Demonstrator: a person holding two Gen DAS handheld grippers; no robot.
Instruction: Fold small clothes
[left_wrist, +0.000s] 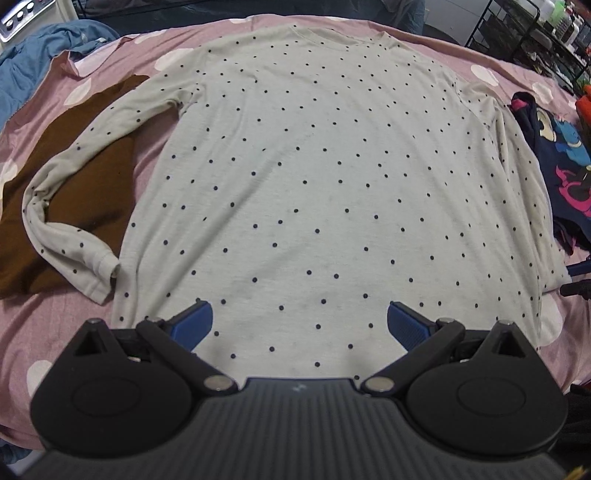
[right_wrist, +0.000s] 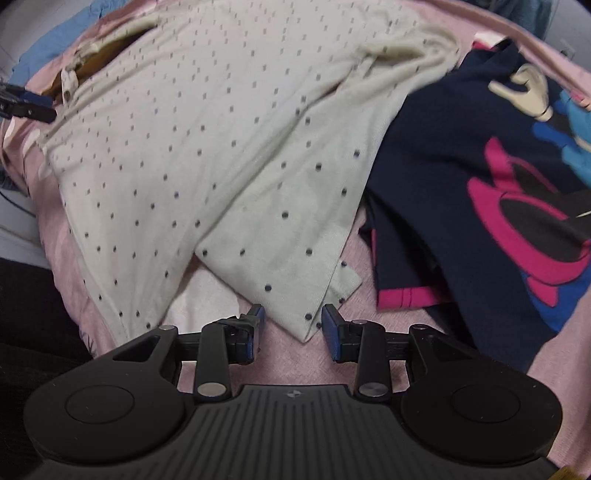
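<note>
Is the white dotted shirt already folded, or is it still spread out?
Spread out: the dotted shirt lies flat on the pink sheet, body open and no fold in it, left sleeve bent beside it.

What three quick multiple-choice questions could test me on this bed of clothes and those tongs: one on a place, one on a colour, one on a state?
1. Where does the brown garment lie?
A. Under the dotted shirt's left sleeve
B. On top of the navy shirt
C. Between the right tongs

2. What colour is the bedsheet?
A. Green with stripes
B. Pink with white spots
C. Plain black

3. How do the left tongs stand?
A. Clamped on a sleeve
C. Shut on nothing
B. Open, over the shirt's hem

Answers:
1. A: the brown garment shows beneath the sleeve of the dotted shirt.
2. B: the bedsheet is pink with pale round spots.
3. B: the left tongs have blue pads wide apart with nothing between them but flat shirt below.

The right tongs are open too, at the sleeve cuff.
</note>
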